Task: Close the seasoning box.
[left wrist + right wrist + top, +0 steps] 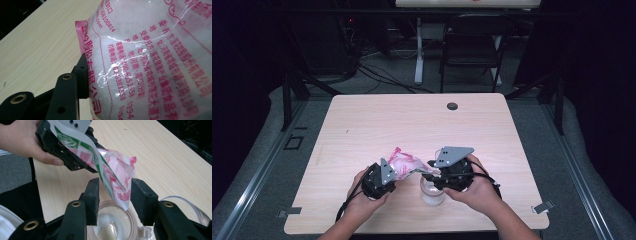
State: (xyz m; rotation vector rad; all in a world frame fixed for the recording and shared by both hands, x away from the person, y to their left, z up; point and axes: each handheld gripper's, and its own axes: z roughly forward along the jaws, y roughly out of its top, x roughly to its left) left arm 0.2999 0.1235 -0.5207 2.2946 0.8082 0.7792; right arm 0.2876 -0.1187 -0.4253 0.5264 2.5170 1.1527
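A: We have the bag (404, 164) of white grains pinched in our left claw (384, 176), tilted over the open jar (432, 191) near the counter's (362, 125) front edge.

B: And our right claw (113, 200) stands spread, the bag's torn corner hanging loose between its jaws, untouched.

A: The mouth is lined up; we judge the pouring itself is barely begun.

B: The right claw view looks down into the jar, where little has gathered. The left claw view gives the bag's pink print up close, with one jaw pressed against the film.
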